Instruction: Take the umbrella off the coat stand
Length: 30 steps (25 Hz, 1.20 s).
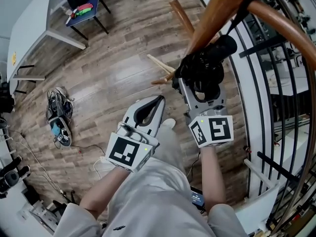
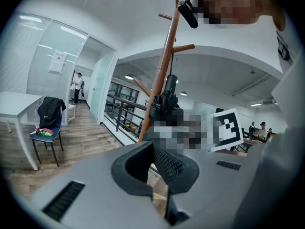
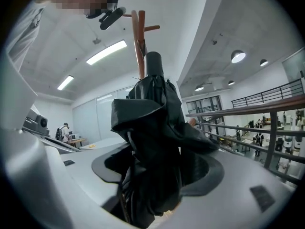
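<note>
The black folded umbrella [image 1: 210,58] hangs against the brown wooden coat stand [image 1: 217,9], just right of the person's legs. My right gripper [image 1: 200,83] is at the umbrella's lower part, its jaws wide apart on either side of the bunched black fabric [image 3: 152,142]. The pads show beside the fabric and do not press on it. In the right gripper view the stand's pole [image 3: 138,37] rises behind the umbrella. My left gripper [image 1: 159,100] hangs lower and to the left, shut and empty, pointing toward the stand [image 2: 164,66] and the umbrella [image 2: 167,97].
A black metal railing [image 1: 256,83] runs close along the right of the stand. The stand's wooden legs [image 1: 160,63] spread over the plank floor. A white table [image 1: 29,28], a chair with a black garment [image 1: 81,4] and a pile of cables [image 1: 58,117] lie at left.
</note>
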Tool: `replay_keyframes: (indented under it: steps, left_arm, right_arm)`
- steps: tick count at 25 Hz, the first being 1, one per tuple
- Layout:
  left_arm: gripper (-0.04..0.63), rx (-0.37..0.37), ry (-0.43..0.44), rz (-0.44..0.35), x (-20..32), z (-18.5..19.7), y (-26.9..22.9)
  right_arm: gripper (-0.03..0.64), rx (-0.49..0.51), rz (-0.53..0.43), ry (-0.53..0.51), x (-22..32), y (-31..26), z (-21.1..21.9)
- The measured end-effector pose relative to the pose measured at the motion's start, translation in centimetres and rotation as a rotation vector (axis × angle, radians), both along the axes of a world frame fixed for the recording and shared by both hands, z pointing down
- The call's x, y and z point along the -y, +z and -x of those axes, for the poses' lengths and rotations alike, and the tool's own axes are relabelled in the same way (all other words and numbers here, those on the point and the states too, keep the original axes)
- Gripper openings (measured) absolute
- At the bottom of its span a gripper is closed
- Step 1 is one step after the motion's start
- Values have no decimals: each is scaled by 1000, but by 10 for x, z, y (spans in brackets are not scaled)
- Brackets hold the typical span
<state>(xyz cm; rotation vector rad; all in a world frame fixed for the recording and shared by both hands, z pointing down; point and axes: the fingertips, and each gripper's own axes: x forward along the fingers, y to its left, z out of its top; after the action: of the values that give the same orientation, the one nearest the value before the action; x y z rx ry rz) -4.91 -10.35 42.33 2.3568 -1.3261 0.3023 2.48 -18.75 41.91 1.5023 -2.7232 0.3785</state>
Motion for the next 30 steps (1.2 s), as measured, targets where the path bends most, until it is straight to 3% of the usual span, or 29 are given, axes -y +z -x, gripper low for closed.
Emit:
replay_keyframes:
  steps: [4, 8, 12, 18, 30]
  left_arm:
    - [20, -4, -3, 5, 1, 4, 2]
    - [20, -51, -16, -46, 21, 15, -14]
    - [20, -19, -4, -11, 13, 14, -7]
    - [20, -23, 13, -30, 17, 18, -18]
    - [20, -36, 40, -60, 20, 31, -41]
  right_arm:
    - [302, -26, -9, -10, 3, 0, 6]
    - [302, -48, -22, 5, 17, -8, 19]
    - [301, -38, 3, 66, 10, -5, 13]
    - [285, -61, 18, 97, 8, -5, 11]
    - [270, -69, 31, 96, -8, -16, 18]
